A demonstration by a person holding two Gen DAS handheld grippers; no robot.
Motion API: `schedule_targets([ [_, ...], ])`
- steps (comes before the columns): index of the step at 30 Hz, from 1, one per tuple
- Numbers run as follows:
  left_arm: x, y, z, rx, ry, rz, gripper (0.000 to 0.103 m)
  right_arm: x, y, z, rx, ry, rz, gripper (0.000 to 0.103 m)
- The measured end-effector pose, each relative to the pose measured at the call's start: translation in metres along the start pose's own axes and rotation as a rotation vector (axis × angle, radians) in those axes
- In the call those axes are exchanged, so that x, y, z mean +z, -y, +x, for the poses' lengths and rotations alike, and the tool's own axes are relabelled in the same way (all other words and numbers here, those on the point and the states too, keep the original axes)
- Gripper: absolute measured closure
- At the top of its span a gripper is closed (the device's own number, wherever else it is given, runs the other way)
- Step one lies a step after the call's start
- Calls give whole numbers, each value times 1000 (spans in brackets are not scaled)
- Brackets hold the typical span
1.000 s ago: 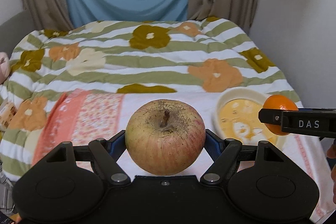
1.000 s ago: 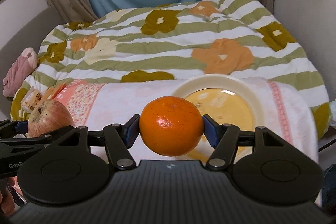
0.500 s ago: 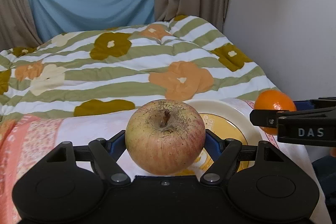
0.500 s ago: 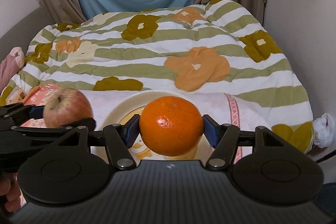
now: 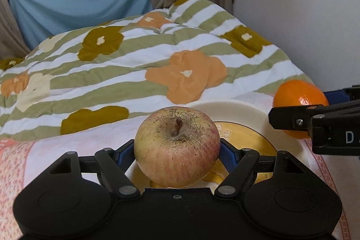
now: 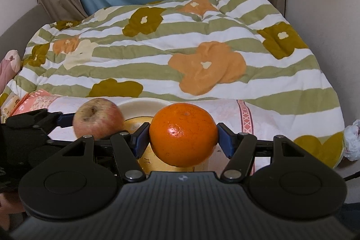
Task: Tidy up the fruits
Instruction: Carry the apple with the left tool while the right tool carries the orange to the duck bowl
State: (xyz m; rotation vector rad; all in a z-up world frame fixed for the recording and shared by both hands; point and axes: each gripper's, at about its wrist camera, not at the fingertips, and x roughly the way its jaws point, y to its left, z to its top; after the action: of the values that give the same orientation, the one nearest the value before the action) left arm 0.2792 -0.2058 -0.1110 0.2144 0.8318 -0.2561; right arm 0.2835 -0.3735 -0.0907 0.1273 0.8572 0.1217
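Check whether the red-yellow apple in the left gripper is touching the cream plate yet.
Cannot tell. In the left wrist view the red-yellow apple overlaps the cream plate, hiding any gap; the right wrist view doesn't show its underside.

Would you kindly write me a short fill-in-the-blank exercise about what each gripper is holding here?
1. The left gripper is shut on the ____.
2. The right gripper is shut on the ____.
3. Both fruits hang over a cream ____ with a yellow centre.
4. The quilt bears a ____ pattern.

Missing words: apple; orange; plate; flower
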Motion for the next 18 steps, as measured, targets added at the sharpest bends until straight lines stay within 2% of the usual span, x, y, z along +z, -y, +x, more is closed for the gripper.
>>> schedule_targets([
  [6, 1, 10, 9, -7, -1, 37, 22, -1, 6, 5, -3, -12, 11, 25],
  [7, 1, 11, 6, -4, 21, 47, 20, -1, 6, 4, -3, -12, 10, 25],
  [9, 3, 13, 0, 16, 48, 71, 6, 0, 6, 4, 0, -11, 8, 25],
  [12, 1, 9, -7, 23, 37, 72, 6, -2, 9, 1, 17, -6, -10, 25],
  [18, -14, -5, -22, 24, -4, 8, 5, -6, 7, 5, 51, -13, -101, 25],
])
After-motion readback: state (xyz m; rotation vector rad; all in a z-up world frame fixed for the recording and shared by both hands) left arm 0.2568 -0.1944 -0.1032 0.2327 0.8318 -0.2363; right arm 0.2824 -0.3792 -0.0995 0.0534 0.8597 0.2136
